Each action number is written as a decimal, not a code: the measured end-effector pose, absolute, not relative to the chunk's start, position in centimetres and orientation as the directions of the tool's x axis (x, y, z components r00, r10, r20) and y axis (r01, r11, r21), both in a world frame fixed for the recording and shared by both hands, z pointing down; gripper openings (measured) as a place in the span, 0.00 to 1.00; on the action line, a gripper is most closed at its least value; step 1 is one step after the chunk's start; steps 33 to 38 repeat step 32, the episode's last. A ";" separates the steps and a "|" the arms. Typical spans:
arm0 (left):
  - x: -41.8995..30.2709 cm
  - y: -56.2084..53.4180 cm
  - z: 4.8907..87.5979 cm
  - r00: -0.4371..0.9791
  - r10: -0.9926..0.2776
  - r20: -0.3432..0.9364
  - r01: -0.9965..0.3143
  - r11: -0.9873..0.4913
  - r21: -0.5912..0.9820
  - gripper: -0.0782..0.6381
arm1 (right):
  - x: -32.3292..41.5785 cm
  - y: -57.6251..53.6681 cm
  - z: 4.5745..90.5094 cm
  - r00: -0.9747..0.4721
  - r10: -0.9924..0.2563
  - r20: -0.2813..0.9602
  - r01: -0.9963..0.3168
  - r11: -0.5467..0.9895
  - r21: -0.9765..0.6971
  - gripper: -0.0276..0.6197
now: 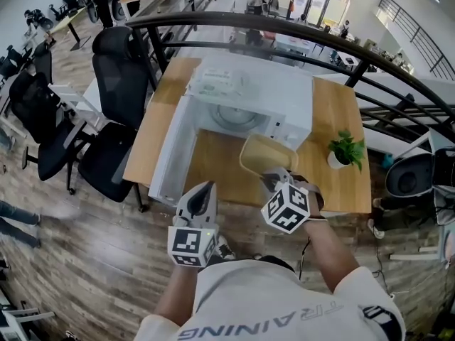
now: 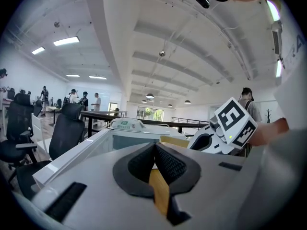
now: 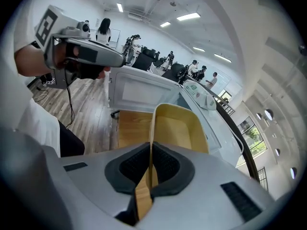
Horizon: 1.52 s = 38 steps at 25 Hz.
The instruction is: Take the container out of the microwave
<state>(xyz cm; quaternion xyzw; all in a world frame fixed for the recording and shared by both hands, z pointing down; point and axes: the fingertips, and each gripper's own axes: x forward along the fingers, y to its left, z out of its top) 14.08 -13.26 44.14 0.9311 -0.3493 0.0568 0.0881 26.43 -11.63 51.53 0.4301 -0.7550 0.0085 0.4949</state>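
Observation:
The white microwave [image 1: 245, 94] stands on a wooden table [image 1: 334, 112] with its door [image 1: 169, 155] swung open to the left. A shallow beige container [image 1: 266, 155] hangs in front of the open cavity, outside it. My right gripper [image 1: 274, 179] is shut on the container's near rim; in the right gripper view the rim [image 3: 152, 128] runs straight between the pads. My left gripper [image 1: 202, 189] hovers to the left of it, near the door, shut with nothing between its pads [image 2: 165, 164]. The left gripper view shows the container [image 2: 175, 141] beside the right gripper [image 2: 195, 143].
A small potted plant [image 1: 346, 150] sits at the table's right edge. Black office chairs [image 1: 117, 73] stand to the left of the table. A dark curved railing [image 1: 298, 30] runs behind the microwave. A white device [image 1: 213, 82] lies on the microwave's top.

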 end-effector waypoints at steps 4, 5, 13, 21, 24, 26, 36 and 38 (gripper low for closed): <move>15.1 -12.8 44.0 0.759 -0.628 0.174 -0.649 -0.751 0.120 0.15 | 27.3 -10.4 50.7 -0.133 -0.638 0.758 -0.658 0.629 0.414 0.10; 15.4 -12.7 44.0 0.761 -0.624 0.177 -0.646 -0.754 0.118 0.15 | 27.5 -10.1 50.7 -0.130 -0.639 0.758 -0.660 0.626 0.415 0.09; 17.2 -12.1 44.0 0.772 -0.604 0.196 -0.630 -0.768 0.114 0.15 | 28.7 -8.9 50.4 -0.124 -0.647 0.753 -0.673 0.612 0.416 0.10; 17.4 -12.0 44.5 0.767 -0.608 0.205 -0.636 -0.763 0.119 0.15 | 29.2 -8.5 50.6 -0.126 -0.653 0.747 -0.677 0.607 0.416 0.09; 17.5 -11.9 44.4 0.767 -0.608 0.207 -0.636 -0.762 0.119 0.15 | 29.3 -8.5 50.7 -0.126 -0.652 0.748 -0.676 0.608 0.417 0.09; 17.5 -11.8 44.5 0.767 -0.606 0.211 -0.636 -0.763 0.119 0.15 | 29.3 -8.5 50.7 -0.126 -0.652 0.748 -0.676 0.608 0.417 0.10; 17.3 -11.7 44.7 0.767 -0.605 0.217 -0.635 -0.763 0.117 0.15 | 29.1 -8.6 50.8 -0.128 -0.649 0.750 -0.670 0.614 0.417 0.10; 17.3 -11.7 44.7 0.767 -0.605 0.217 -0.635 -0.763 0.117 0.15 | 29.1 -8.6 50.8 -0.128 -0.649 0.750 -0.670 0.614 0.417 0.10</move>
